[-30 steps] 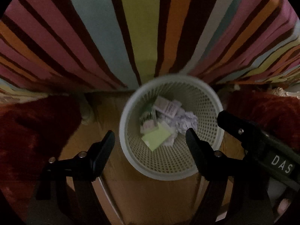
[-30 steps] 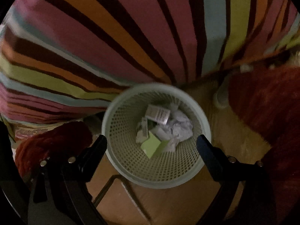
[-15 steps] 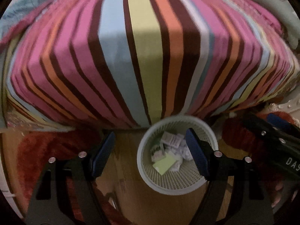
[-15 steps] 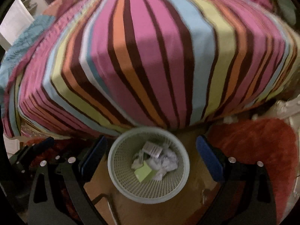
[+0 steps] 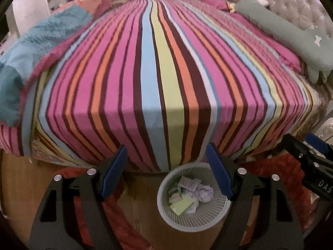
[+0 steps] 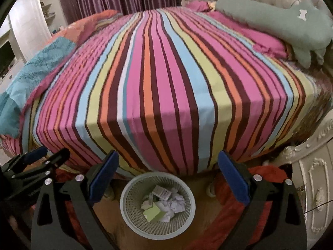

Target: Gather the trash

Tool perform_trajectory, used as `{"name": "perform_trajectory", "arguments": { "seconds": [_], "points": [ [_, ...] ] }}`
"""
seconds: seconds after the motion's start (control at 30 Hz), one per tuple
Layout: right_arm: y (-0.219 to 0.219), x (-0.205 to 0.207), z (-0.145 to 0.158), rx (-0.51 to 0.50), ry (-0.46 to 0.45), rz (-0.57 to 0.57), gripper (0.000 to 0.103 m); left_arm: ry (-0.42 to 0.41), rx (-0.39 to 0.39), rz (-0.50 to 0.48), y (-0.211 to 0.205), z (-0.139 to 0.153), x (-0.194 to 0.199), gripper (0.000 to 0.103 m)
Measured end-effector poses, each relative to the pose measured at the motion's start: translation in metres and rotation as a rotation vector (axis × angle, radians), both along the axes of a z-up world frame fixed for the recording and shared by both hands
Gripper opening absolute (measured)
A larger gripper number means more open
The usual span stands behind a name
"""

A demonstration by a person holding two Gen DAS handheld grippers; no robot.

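A pale mesh waste basket (image 5: pixel 216 216) (image 6: pixel 133 214) stands on the wooden floor at the foot of the bed. Inside lie crumpled white paper (image 5: pixel 205 193) (image 6: pixel 177 205), a printed wrapper (image 6: pixel 161 192) and a green sheet (image 5: pixel 182 204) (image 6: pixel 154 212). My left gripper (image 5: pixel 166 162) hangs high above the basket, open, with nothing between its blue pads. My right gripper (image 6: pixel 167 167) is likewise open and empty above the basket. Each gripper shows at the edge of the other's view: the right gripper's fingers (image 5: pixel 308 156), the left gripper's fingers (image 6: pixel 41 158).
A bed with a striped sheet (image 5: pixel 162 73) (image 6: pixel 166 79) fills the middle. A teal blanket (image 5: pixel 31 48) lies on its left, a green plush pillow (image 6: pixel 276 23) at the right by the tufted headboard. Red rugs (image 5: pixel 281 173) flank the basket. A carved white cabinet (image 6: pixel 314 177) stands right.
Both grippers have risen and tilted up from close over the basket. The basket now looks small and low in both views, and the whole bed top has come into sight.
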State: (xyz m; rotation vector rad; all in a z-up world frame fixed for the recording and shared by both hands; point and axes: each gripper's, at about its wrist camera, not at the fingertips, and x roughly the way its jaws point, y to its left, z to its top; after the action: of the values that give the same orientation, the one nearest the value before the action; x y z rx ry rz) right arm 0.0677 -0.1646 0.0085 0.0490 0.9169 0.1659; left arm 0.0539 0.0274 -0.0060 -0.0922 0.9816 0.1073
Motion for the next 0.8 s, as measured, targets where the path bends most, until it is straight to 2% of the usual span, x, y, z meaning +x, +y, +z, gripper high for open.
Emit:
{"name": "perform_trajectory", "arguments": {
  "seconds": [0.23, 0.43, 0.8],
  "points": [
    [-0.001, -0.011, 0.035, -0.013, -0.103, 0.001, 0.092, -0.08, 0.038, -0.007, -0.004, 0.039, -0.007, 0.076],
    [-0.003, -0.015, 0.053, -0.007, -0.151, 0.001, 0.092, -0.126, 0.048, -0.029, -0.012, 0.062, -0.012, 0.076],
    [-0.005, -0.014, 0.056, -0.007, -0.167, -0.013, 0.092, -0.14, 0.028, -0.039, -0.013, 0.068, -0.015, 0.076]
  ]
}}
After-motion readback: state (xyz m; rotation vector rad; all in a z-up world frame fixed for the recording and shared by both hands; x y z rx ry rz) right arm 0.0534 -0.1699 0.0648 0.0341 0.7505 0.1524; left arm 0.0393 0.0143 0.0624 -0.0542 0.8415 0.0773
